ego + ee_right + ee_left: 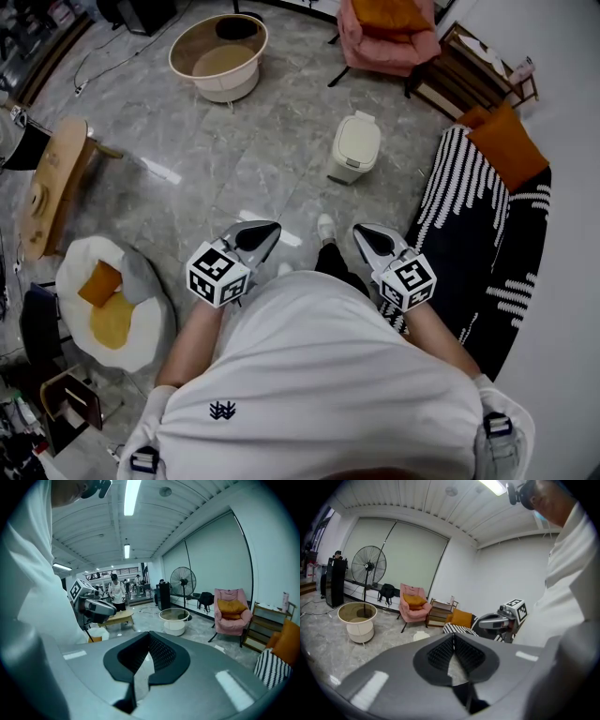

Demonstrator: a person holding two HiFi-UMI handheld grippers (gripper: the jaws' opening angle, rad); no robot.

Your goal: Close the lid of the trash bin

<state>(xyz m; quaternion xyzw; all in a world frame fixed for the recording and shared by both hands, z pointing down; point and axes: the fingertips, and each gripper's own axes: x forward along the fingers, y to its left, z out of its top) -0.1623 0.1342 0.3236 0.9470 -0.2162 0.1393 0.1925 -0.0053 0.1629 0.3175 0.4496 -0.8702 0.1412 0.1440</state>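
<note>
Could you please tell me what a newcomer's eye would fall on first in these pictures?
First come the left gripper and the right gripper, both shut and empty, held low in front of the person's white shirt. Ahead of them on the grey floor stands the small cream trash bin, its lid seemingly down. To the right lie a black-and-white striped rug and an orange cushion.
</note>
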